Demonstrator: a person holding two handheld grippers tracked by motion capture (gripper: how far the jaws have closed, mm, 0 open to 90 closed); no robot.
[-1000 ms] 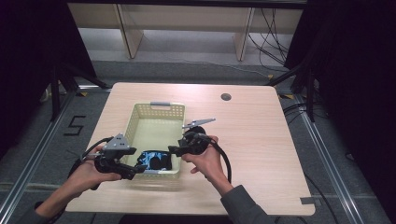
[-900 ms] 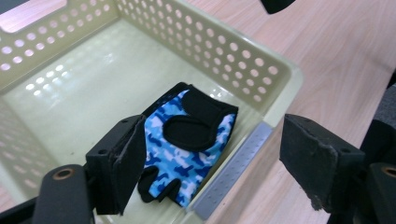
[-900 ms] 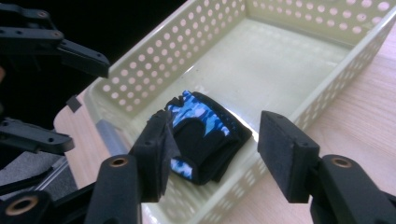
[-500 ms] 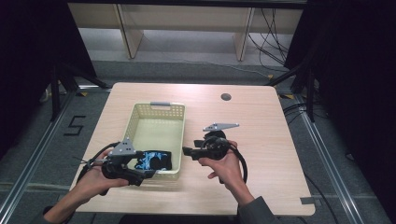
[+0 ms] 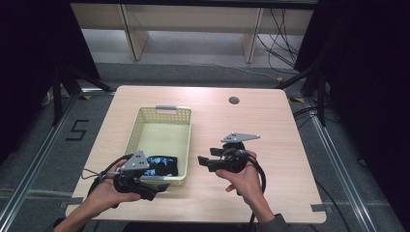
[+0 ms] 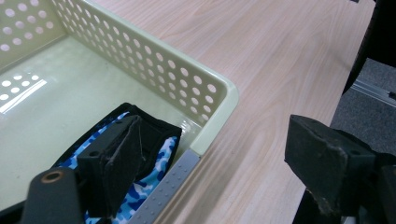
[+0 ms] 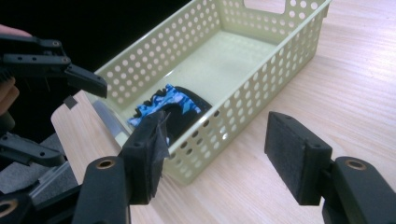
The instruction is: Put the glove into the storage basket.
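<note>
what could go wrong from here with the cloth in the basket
The blue camouflage cloth lies bunched at the near end of the basket, partly against the wall, so it might spring open. The left gripper, jaws open, sits close to the basket's near rim; a careless sweep could nudge the light basket. The right gripper, also open, is beside the basket wall and could bump it.

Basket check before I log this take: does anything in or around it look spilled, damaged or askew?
Nothing stands out. The basket sits upright and whole on the table, and the blue camo cloth lies folded in its near end, fully inside.
</note>
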